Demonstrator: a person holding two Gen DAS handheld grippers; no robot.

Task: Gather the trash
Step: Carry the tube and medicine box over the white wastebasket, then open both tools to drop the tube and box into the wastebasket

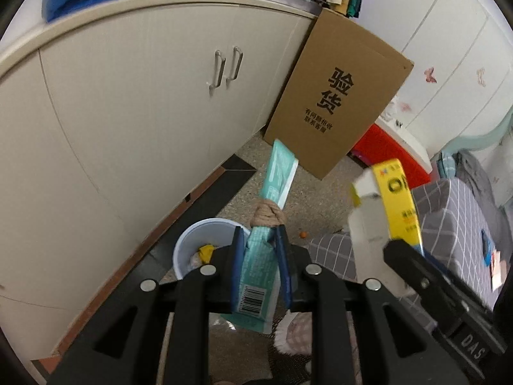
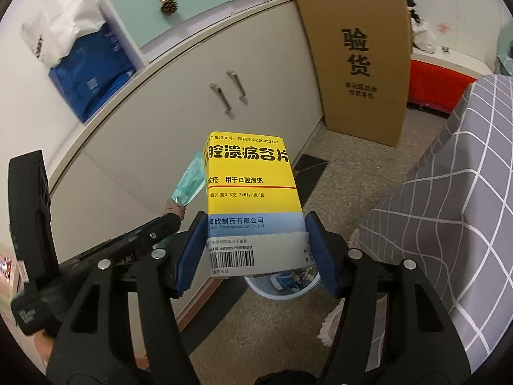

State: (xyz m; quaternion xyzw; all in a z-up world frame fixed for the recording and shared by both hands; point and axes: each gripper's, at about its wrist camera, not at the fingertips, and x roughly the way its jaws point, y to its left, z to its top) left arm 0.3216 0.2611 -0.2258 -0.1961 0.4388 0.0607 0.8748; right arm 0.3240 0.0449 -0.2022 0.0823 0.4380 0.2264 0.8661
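My left gripper [image 1: 260, 266] is shut on a flat teal box [image 1: 256, 276] that sticks up and forward in the air. Below and left of it stands a pale blue trash bin [image 1: 192, 240] with trash inside. My right gripper [image 2: 256, 250] is shut on a yellow medicine box [image 2: 251, 199], held above the same bin [image 2: 282, 288], whose rim shows under the box. In the left wrist view the yellow box [image 1: 394, 205] and right gripper hang to the right. In the right wrist view the teal box [image 2: 189, 179] and left gripper are at the left.
A long beige cabinet [image 1: 128, 112] runs along the left. A tall cardboard box [image 1: 336, 96] leans at its far end. A bed with grey checked cover [image 2: 449, 192] is on the right. A red bin [image 2: 436, 83] stands far back. A fluffy slipper [image 1: 295, 333] lies on the speckled floor.
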